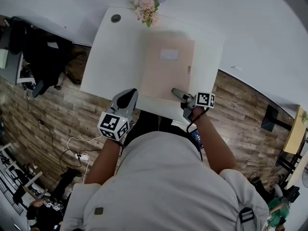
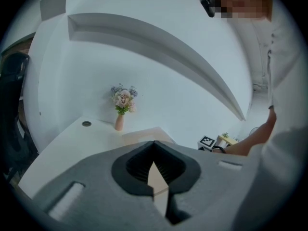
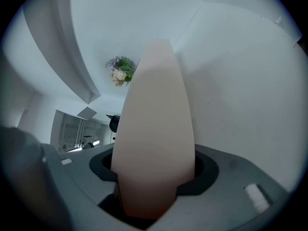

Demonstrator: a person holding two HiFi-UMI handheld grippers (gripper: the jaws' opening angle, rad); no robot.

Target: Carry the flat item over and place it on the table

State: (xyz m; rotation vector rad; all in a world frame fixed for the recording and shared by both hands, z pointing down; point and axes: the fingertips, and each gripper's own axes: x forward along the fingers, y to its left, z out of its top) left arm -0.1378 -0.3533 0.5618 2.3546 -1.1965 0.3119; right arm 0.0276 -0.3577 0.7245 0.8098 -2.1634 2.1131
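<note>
A flat pale-pink board (image 1: 166, 64) lies over the white table (image 1: 115, 57), its near edge sticking out toward me. My left gripper (image 1: 129, 94) grips the near left corner. In the left gripper view the grey jaws (image 2: 155, 150) are closed on the board's thin edge (image 2: 157, 179), and the rest of the board (image 2: 144, 134) stretches over the table. My right gripper (image 1: 177, 92) holds the near right edge. In the right gripper view the board's broad face (image 3: 154, 129) rises straight out from between that gripper's (image 3: 154, 174) jaws and hides most of what is ahead.
A small vase of flowers (image 1: 147, 4) stands at the table's far edge, next to a round cable hole (image 1: 116, 18). Black chairs and bags (image 1: 41, 57) stand on the wooden floor at the left. Cables and a power strip (image 1: 79, 155) lie on the floor near me.
</note>
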